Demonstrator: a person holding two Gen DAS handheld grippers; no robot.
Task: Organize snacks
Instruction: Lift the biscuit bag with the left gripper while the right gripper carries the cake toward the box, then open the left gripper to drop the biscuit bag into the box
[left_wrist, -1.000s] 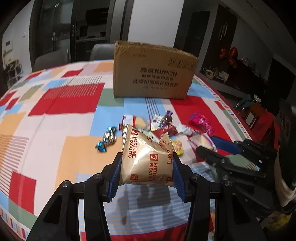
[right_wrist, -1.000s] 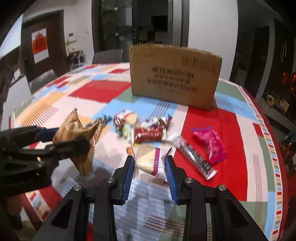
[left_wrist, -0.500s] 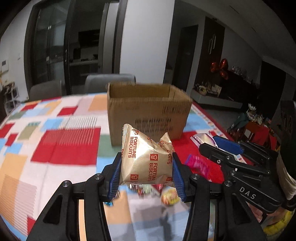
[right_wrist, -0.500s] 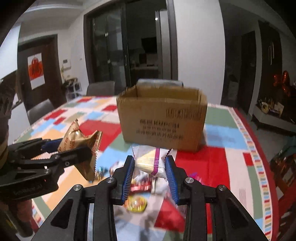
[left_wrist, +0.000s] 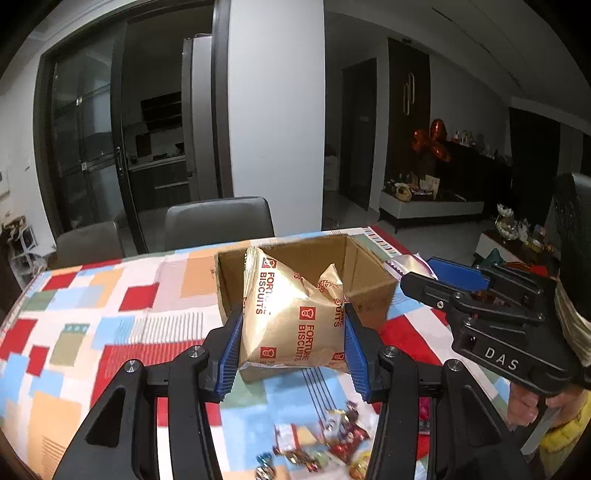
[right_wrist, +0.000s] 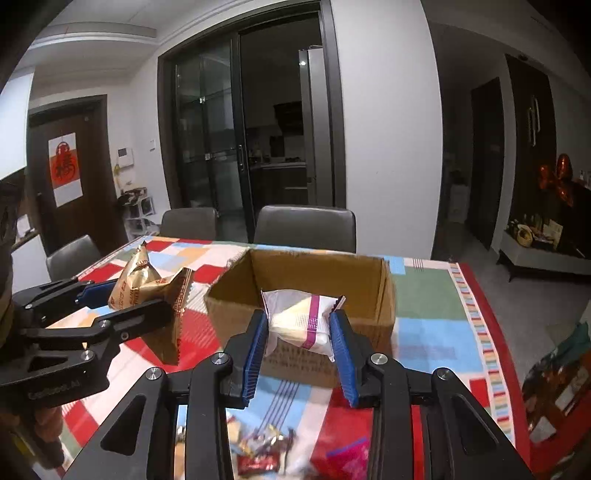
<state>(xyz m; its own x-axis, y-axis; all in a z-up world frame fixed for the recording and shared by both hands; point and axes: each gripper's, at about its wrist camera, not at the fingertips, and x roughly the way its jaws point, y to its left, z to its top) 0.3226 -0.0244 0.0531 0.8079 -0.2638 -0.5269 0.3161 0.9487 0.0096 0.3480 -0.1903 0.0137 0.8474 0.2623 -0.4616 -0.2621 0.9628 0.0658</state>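
Observation:
My left gripper (left_wrist: 291, 347) is shut on a gold Fortune Biscuits bag (left_wrist: 291, 317), held high in front of the open cardboard box (left_wrist: 365, 266). In the right wrist view the same bag (right_wrist: 147, 284) hangs at the left in that gripper (right_wrist: 125, 295). My right gripper (right_wrist: 297, 350) is shut on a white cake packet with a purple stripe (right_wrist: 299, 317), just short of the box's near wall (right_wrist: 306, 358). The box (right_wrist: 325, 266) shows a bare brown inside. The right gripper (left_wrist: 436, 273) also appears at the right of the left wrist view, with the white packet's edge (left_wrist: 402, 263) showing in it.
Loose wrapped snacks (left_wrist: 325, 446) lie blurred on the patchwork tablecloth (left_wrist: 92, 332) below both grippers, also seen as snacks (right_wrist: 266, 454) in the right wrist view. Grey chairs (right_wrist: 306, 229) stand behind the table. A person's hand (left_wrist: 524, 410) holds the right gripper.
Both grippers have risen from the snack pile with their packets and moved toward the box; its open top now shows, and the pile has dropped to the bottom of both views.

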